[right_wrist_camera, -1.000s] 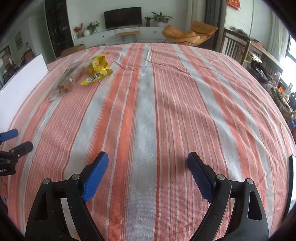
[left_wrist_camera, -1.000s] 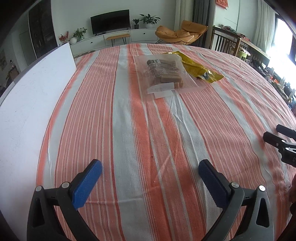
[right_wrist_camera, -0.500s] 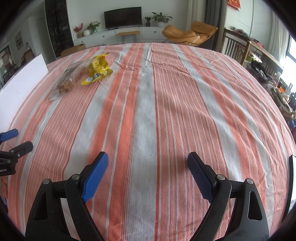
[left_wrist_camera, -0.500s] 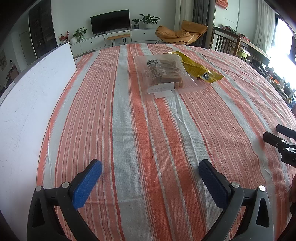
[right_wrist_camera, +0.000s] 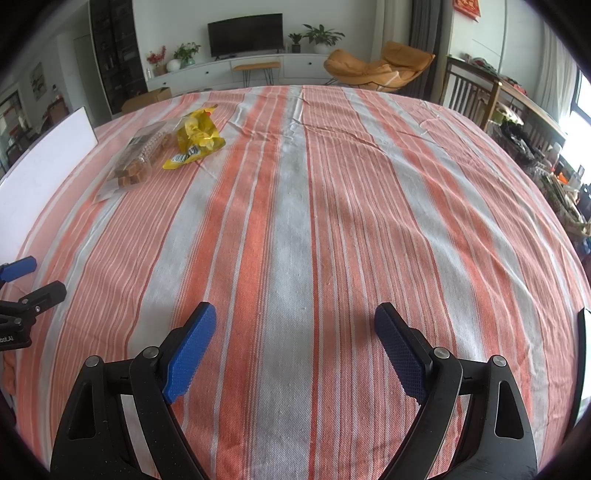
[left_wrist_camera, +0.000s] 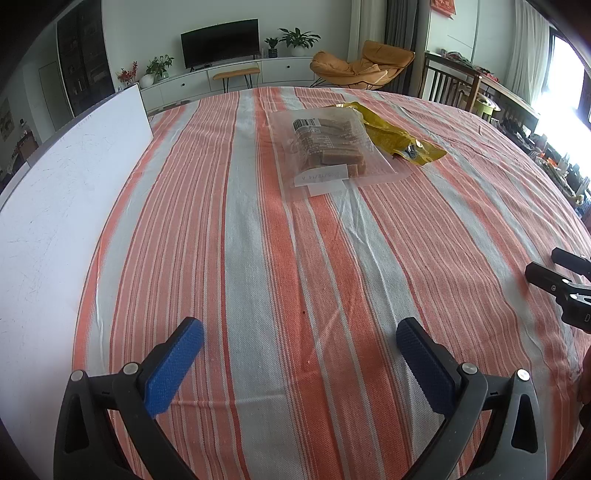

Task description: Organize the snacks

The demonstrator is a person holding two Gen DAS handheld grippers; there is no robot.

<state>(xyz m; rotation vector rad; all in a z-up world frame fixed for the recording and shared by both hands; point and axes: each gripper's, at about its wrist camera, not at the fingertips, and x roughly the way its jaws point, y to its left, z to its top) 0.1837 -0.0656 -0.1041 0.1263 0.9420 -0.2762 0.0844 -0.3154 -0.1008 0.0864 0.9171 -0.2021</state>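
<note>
— What covers the table?

— An orange-and-white striped tablecloth (left_wrist_camera: 258,258), lightly creased. A white board (left_wrist_camera: 55,206) stands along its left edge.

— And beyond the table?

— A dark television (right_wrist_camera: 245,35) on a long white cabinet (right_wrist_camera: 295,70), with potted plants (right_wrist_camera: 321,37) beside it and red flowers (right_wrist_camera: 157,59) farther left. A small wooden bench (right_wrist_camera: 255,68) stands in front of the cabinet. To the right is an orange lounge chair (right_wrist_camera: 376,66), then a dark wooden dining chair (right_wrist_camera: 469,92).

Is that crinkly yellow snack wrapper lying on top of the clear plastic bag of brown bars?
No, the clear plastic bag of brown bars overlaps the crinkly yellow snack wrapper, which pokes out from behind it.
</note>
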